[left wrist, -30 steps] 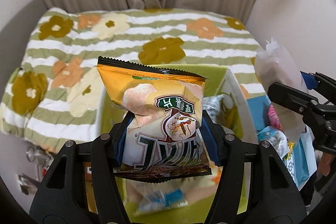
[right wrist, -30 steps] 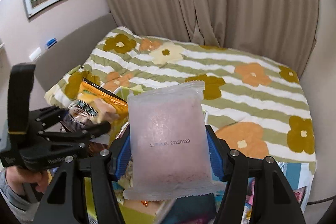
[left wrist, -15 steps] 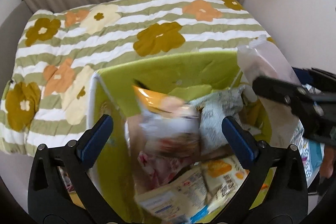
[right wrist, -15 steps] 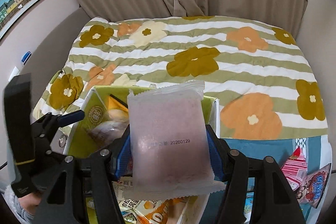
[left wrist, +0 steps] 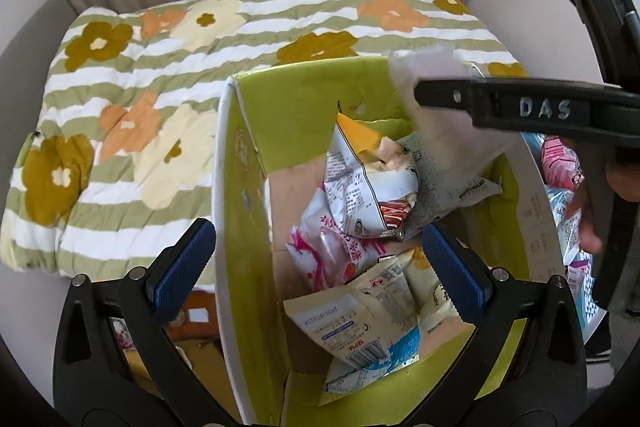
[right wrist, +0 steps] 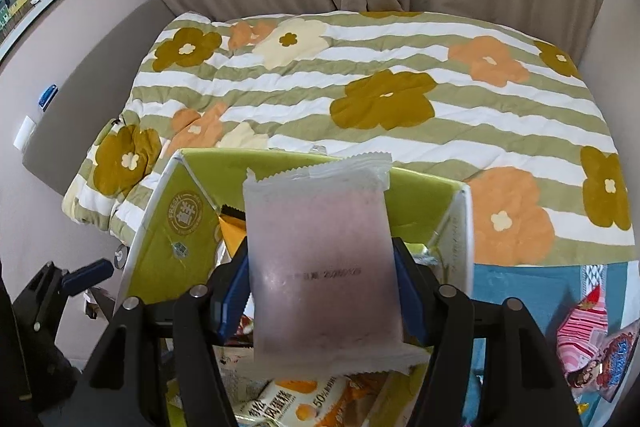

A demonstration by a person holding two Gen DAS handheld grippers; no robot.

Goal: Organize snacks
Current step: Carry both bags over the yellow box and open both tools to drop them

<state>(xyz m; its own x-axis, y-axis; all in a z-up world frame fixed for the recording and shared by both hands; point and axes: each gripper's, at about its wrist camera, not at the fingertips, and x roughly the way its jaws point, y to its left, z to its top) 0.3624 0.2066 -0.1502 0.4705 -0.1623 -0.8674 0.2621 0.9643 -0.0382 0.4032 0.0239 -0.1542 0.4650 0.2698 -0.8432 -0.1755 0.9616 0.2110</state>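
The pink pouch (right wrist: pixel 320 259) hangs upright over the green box (right wrist: pixel 188 227), between the blue pads of the right claw (right wrist: pixel 320 291), whose jaws are opening around it. Judged from this, the step in hand is dropping it in. Below lie packets (left wrist: pixel 360 195) already in the box. The left claw (left wrist: pixel 316 263) hovers over the box, spread wide and empty. More snacks (right wrist: pixel 592 347) wait on the blue mat just right of the box. Next, the right claw must let go fully, then fetch another.

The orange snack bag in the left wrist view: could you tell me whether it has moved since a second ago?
Yes. The orange snack bag dropped from the left claw into the green box.
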